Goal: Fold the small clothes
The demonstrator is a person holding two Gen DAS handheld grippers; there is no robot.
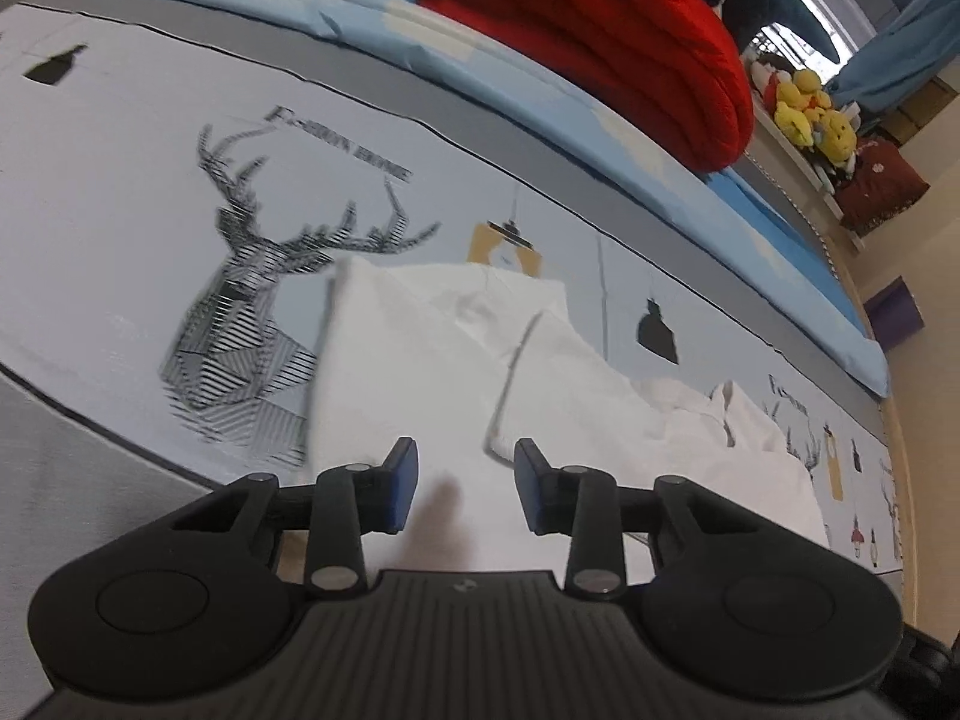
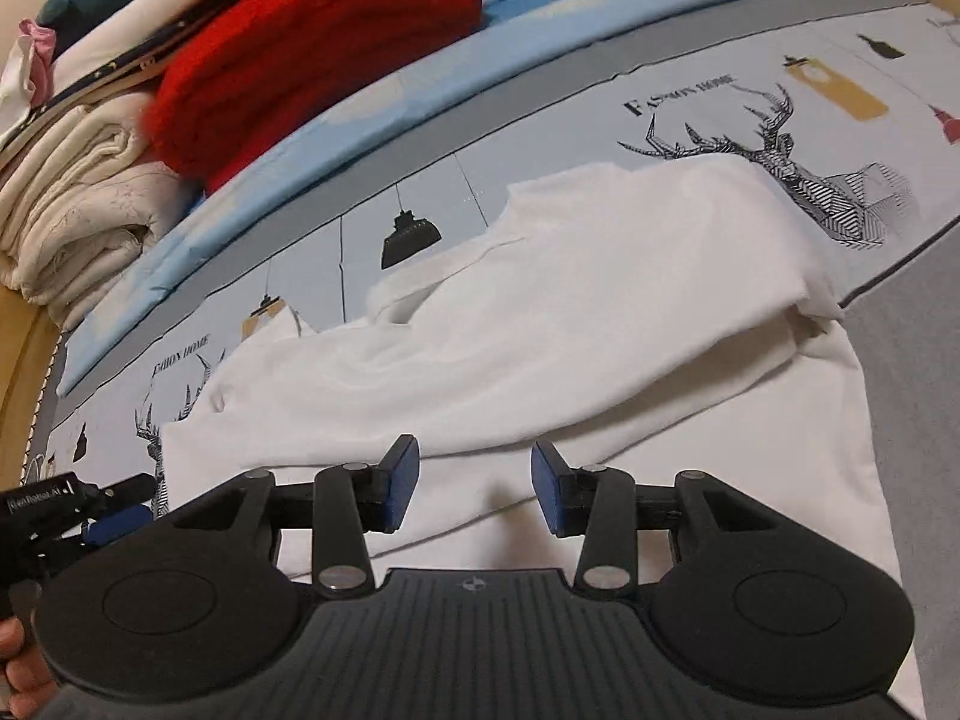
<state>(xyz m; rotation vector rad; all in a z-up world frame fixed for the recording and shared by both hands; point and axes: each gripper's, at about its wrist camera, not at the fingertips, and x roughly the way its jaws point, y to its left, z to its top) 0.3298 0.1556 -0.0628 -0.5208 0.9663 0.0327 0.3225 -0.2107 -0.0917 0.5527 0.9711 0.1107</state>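
Observation:
A white garment [image 1: 420, 360] lies partly folded on the printed bed sheet [image 1: 120, 210]. In the right wrist view the same garment [image 2: 600, 312] has one layer turned over another, with a sleeve end at the right. My left gripper [image 1: 465, 480] hovers over the near part of the cloth with its blue pads apart and a hem edge beside the right pad. My right gripper [image 2: 477, 483] stands open over the garment's near edge, nothing pinched between its pads. The left gripper [image 2: 114, 516] also shows at the left edge of the right wrist view, just left of the garment.
A red blanket [image 2: 312, 54] and folded cream bedding [image 2: 78, 210] are stacked along the far side on a light blue quilt [image 2: 360, 138]. Yellow plush toys [image 1: 810, 108] sit on a shelf beyond the bed. A purple box [image 1: 894, 312] stands on the floor.

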